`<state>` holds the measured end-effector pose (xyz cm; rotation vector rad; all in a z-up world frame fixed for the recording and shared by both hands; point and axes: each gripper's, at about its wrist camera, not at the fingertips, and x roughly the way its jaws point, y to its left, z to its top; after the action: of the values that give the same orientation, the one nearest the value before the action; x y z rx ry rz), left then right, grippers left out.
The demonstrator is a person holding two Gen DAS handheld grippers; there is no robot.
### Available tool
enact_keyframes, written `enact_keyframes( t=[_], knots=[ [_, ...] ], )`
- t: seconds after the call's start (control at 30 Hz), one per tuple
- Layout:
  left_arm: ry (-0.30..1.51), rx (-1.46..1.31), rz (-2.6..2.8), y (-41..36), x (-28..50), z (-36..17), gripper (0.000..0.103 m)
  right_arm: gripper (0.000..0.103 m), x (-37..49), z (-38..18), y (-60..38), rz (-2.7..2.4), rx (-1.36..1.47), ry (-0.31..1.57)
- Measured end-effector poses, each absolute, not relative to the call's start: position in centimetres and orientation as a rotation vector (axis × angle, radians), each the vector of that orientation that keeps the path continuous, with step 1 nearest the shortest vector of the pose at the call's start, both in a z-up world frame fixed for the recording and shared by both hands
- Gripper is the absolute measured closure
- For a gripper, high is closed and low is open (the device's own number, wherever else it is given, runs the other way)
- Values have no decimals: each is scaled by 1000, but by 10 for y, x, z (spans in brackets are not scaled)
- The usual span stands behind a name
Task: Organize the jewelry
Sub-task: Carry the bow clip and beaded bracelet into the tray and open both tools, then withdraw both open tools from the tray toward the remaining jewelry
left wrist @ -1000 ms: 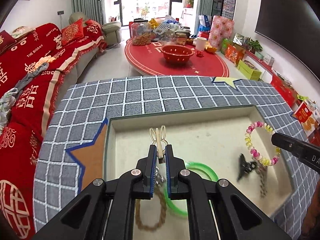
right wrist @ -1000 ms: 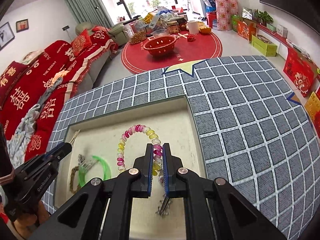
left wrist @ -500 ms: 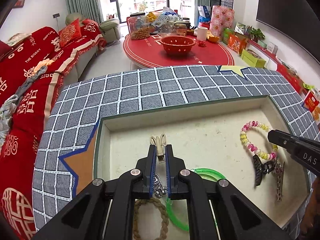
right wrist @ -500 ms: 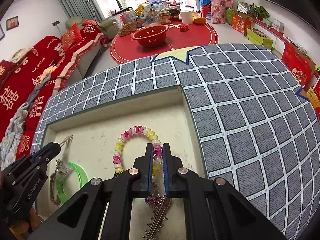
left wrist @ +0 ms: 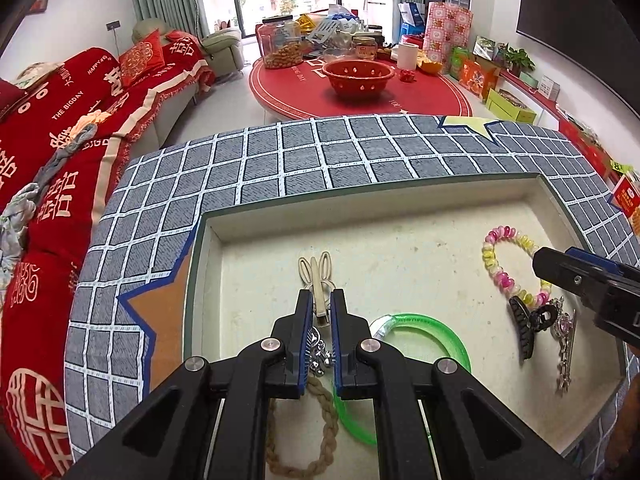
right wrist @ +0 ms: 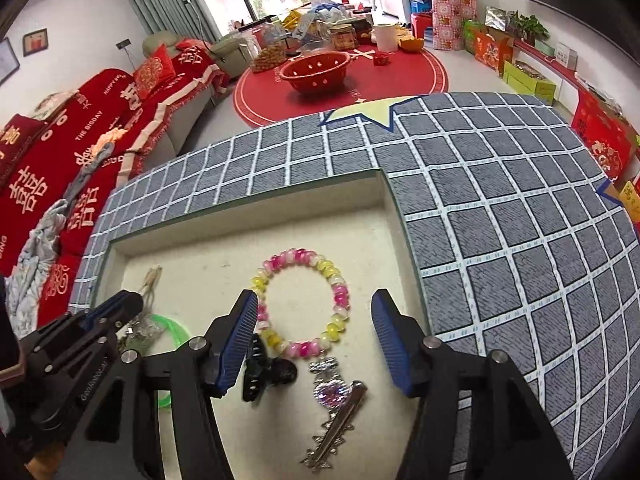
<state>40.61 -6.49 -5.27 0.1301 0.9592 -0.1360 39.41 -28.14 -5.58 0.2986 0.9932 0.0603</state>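
Lying inside the tray (right wrist: 384, 200), the beaded bracelet (right wrist: 300, 304) is straddled untouched by the opening right gripper (right wrist: 316, 344); nearer the tray's left wall, a rabbit-eared clip (left wrist: 318, 280) is clenched by the left gripper (left wrist: 320, 312).

A pink-and-yellow beaded bracelet (right wrist: 301, 302), a green bangle (left wrist: 420, 356) and a black hair claw clip (right wrist: 262, 372) lie in a cream tray (right wrist: 248, 220) on a grey, white-gridded table (right wrist: 500, 240).

The green ring (left wrist: 420, 344) and brown rope loop (left wrist: 320, 432) hide partly behind the left gripper (left wrist: 321, 308), its arms cut off below.
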Motion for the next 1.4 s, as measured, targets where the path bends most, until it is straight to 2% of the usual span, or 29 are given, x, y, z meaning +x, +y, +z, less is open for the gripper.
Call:
enact_keyframes(
  t=[0.07,0.13,0.43,0.83,0.87,0.9,0.93,1.0,1.1,1.17,1.23,1.3,1.4],
  knots=[
    [951,132,-131,-64,404,-50,81,39,391,-52,-279,71,302,987],
    [940,130,-126,-63,401,-46,81,33,386,-47,-276,79,301,976],
    [917,103,-118,-59,396,-34,81,29,368,-32,-269,104,300,947],
    [903,96,-110,-53,394,-31,81,29,361,-22,-281,82,296,936],
    [901,94,-111,-52,393,-30,75,29,360,-21,-282,82,295,935],
    [900,93,-112,-51,393,-29,26,29,359,-21,-283,81,293,935],
    [899,94,-100,-50,392,-29,0,29,359,-21,-283,81,291,935],
    [844,100,-67,-49,387,-24,0,29,357,-20,-284,81,291,935],
    [855,97,-75,-48,388,-22,0,29,356,-20,-285,73,286,933],
    [844,96,-67,-46,387,-20,0,19,354,-18,-284,73,279,931],
    [840,106,-59,-45,385,-19,0,14,351,-15,-280,73,251,915],
    [840,111,-54,-44,381,-17,0,0,348,-12,-277,73,234,897],
    [835,111,-48,-41,374,-15,0,0,341,-7,-275,90,254,861]
  ],
)
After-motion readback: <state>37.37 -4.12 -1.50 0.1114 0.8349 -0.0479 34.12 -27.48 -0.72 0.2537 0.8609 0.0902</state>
